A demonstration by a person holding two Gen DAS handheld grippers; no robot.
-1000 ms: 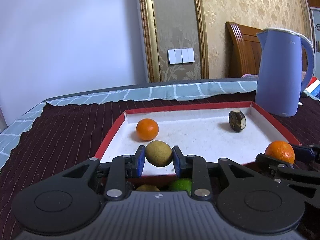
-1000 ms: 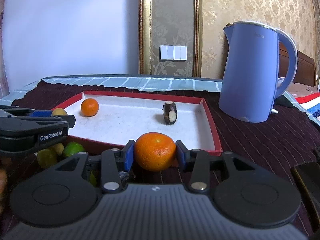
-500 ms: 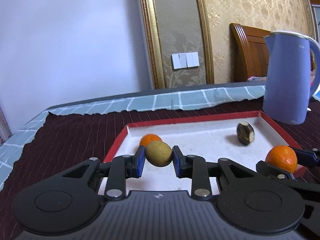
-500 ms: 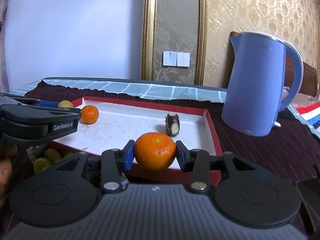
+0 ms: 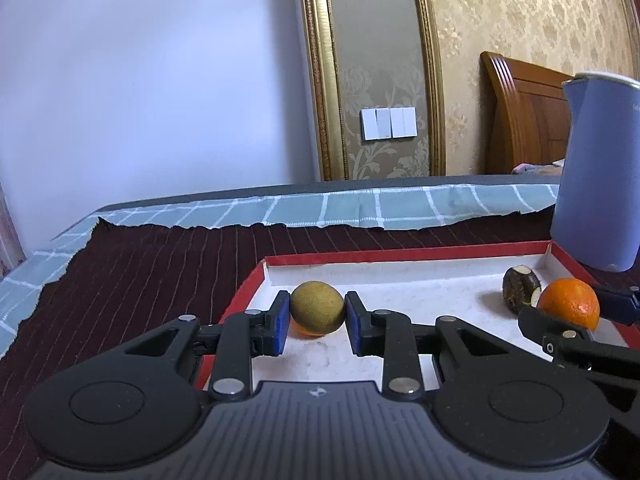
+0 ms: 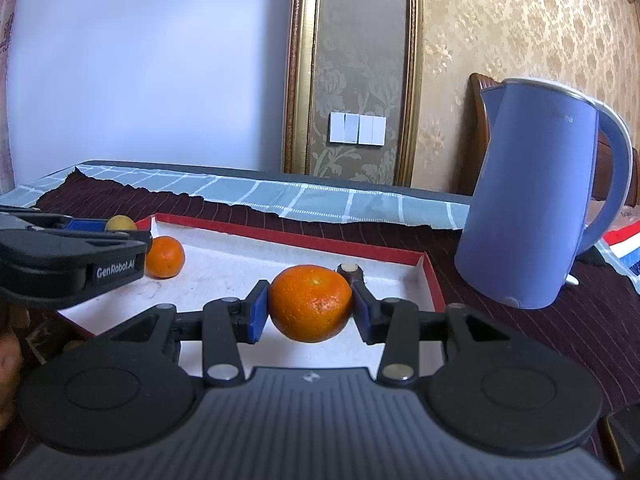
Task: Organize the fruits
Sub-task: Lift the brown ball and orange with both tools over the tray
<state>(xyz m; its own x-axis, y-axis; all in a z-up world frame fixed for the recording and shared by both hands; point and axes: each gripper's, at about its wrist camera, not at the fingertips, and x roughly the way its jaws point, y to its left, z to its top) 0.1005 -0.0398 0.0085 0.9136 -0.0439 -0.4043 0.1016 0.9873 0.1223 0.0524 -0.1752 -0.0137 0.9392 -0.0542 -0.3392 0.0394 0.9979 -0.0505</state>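
Note:
My left gripper (image 5: 316, 314) is shut on a round olive-brown fruit (image 5: 317, 307) and holds it over the left part of a red-rimmed white tray (image 5: 400, 258). An orange (image 6: 164, 257) lies in the tray right behind it, mostly hidden in the left wrist view. My right gripper (image 6: 310, 308) is shut on a larger orange (image 6: 311, 302) above the tray's right part; it also shows in the left wrist view (image 5: 569, 307). A dark brown fruit with a pale cut end (image 5: 521, 289) lies in the tray near its right wall, mostly hidden behind the orange in the right wrist view (image 6: 350, 271).
A blue electric kettle (image 6: 536, 208) stands on the dark striped cloth (image 5: 160, 264) just right of the tray. A checked light-blue cloth (image 5: 360, 208) covers the table's far edge. The wall with a light switch (image 5: 388, 123) is behind.
Both grippers have moved forward and up over the tray with their fruits. The loose green and yellow fruits in front of the tray have dropped out of view.

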